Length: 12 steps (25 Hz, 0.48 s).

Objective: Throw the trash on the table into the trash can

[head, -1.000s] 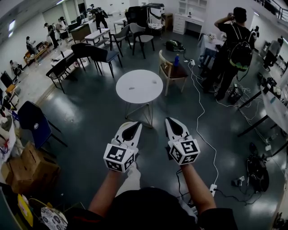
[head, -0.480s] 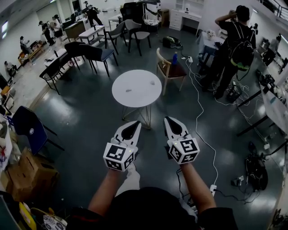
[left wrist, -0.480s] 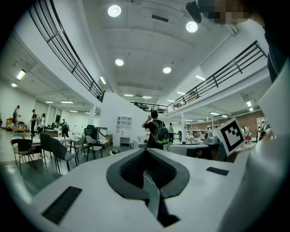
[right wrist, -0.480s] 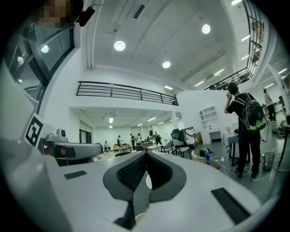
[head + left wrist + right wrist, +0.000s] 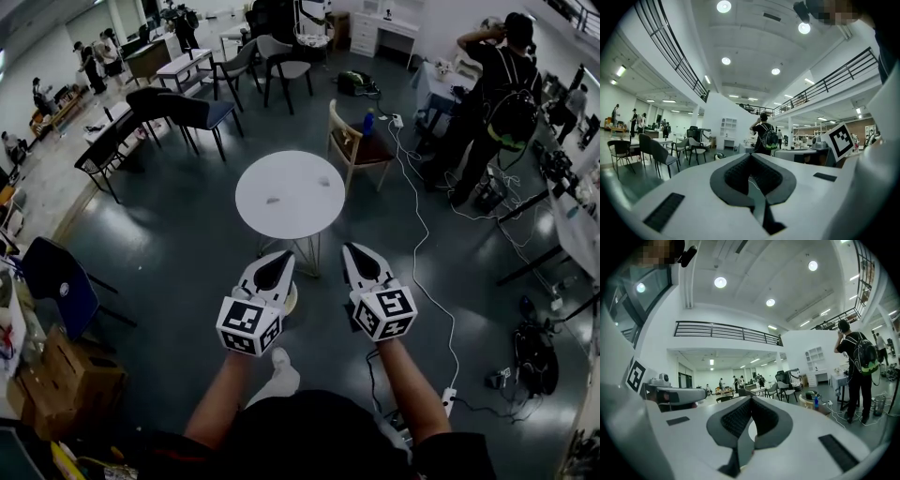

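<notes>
A round white table stands on the dark floor just ahead of both grippers. Two small bits of trash lie on it, a dark scrap near the middle and a smaller one to the right. My left gripper is held level short of the table's near edge, jaws shut and empty. Beside it, my right gripper is also shut with nothing in it. A pale round thing on the floor shows partly behind the left gripper; I cannot tell what it is.
A wooden chair with a blue bottle stands behind the table. A white cable runs along the floor on the right, near a person with a backpack. Dark chairs stand far left, with cardboard boxes near left.
The table has drawn closer and now lies just beyond the fingertips of both grippers. Both grippers stay shut, side by side.
</notes>
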Each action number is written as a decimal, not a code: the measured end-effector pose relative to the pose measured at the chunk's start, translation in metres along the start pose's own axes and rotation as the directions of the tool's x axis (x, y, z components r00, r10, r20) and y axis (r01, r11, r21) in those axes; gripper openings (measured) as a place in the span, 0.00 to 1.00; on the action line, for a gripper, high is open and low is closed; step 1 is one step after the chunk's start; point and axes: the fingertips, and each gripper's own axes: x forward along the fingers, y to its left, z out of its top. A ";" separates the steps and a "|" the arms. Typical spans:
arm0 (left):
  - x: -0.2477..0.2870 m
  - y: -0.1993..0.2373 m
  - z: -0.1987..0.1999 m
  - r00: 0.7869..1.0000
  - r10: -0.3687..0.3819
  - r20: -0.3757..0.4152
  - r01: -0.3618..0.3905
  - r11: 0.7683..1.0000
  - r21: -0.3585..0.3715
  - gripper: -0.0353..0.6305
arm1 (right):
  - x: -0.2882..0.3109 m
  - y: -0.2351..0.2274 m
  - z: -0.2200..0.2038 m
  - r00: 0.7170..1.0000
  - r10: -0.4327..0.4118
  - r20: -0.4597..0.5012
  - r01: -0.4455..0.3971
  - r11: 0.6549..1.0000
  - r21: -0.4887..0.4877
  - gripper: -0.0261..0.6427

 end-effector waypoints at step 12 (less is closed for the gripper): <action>0.032 0.092 0.008 0.999 -0.032 -0.022 0.032 0.999 -0.021 0.06 | 0.087 0.000 0.002 0.998 -0.051 -0.026 0.051 0.999 -0.002 0.07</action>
